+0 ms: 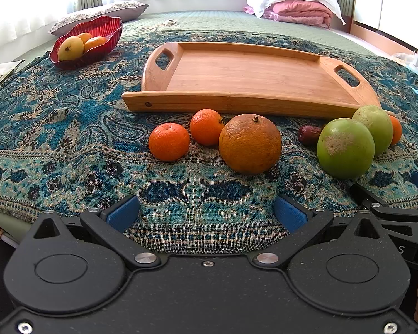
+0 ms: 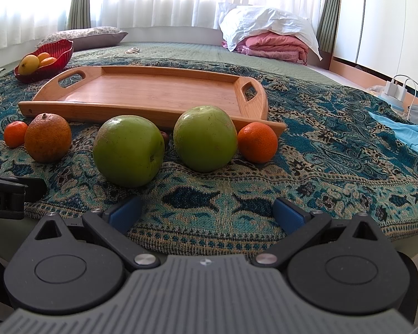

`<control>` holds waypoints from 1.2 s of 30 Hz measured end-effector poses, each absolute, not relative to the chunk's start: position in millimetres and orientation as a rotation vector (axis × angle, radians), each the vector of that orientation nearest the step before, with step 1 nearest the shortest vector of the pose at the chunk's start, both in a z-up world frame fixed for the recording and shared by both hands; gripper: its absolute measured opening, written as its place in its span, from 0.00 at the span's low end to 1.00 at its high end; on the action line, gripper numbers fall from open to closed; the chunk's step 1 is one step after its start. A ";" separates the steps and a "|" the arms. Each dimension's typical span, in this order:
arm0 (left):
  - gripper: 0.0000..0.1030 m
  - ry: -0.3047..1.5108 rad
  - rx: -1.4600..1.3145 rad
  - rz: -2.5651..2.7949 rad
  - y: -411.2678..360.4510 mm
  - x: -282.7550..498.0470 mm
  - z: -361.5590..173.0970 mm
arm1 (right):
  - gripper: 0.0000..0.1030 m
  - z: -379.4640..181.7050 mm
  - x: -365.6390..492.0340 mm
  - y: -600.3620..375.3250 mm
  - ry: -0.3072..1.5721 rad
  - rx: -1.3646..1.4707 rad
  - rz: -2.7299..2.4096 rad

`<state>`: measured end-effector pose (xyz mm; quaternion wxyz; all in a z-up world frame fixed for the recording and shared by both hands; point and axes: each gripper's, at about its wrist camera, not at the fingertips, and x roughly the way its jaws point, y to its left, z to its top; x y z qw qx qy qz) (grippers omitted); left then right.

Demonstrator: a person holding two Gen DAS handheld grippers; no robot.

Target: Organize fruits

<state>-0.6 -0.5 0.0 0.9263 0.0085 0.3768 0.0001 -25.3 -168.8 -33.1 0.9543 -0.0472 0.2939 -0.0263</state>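
Both grippers are being held low over the near edge of the patterned cloth (image 1: 69, 150), each with its blue pads spread wide and nothing between them. The fruits are lying in a loose row on the cloth just in front of the wooden tray (image 1: 237, 75), whose floor is bare; none is being touched. Ahead of the left gripper (image 1: 206, 213), the big orange (image 1: 249, 143) is sitting a little to the right of the centre line, with two small tangerines (image 1: 168, 142) just beyond it to the left, so that hand is judged the nearer one for the orange fruits. Ahead of the right gripper (image 2: 206, 213), the two green apples (image 2: 128, 150) are standing side by side, near each other but apart, one slightly left of centre and the other (image 2: 204, 137) almost dead ahead, with a further tangerine (image 2: 257, 142) right beside the second apple. A small dark red fruit (image 1: 309, 135) is partly hidden behind the apples. The fruits are round, so no long axis is dictating the approach; a straight push forward is probably all that is being called for. The tray's long side is running across both views, directly behind the row. A red bowl (image 1: 92, 41) holding a few yellow and orange fruits is sitting well apart at the far left.
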 end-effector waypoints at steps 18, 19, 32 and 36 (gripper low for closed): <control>0.99 0.727 0.017 -0.010 0.3 -7.6 10.0 | 1.00 -27.9 -45.2 -169.9 0.490 -0.042 -0.016; 0.96 0.722 0.009 -0.010 0.7 -9.9 11.8 | 0.99 -27.4 -48.2 -168.7 0.474 -0.040 0.003; 0.59 0.590 -0.109 -0.108 4.3 -15.1 31.4 | 0.69 -24.1 -48.4 -135.7 0.351 -0.017 0.105; 0.59 0.580 -0.119 -0.129 3.0 -6.8 26.9 | 0.67 -26.8 -43.8 -133.4 0.328 -0.011 0.116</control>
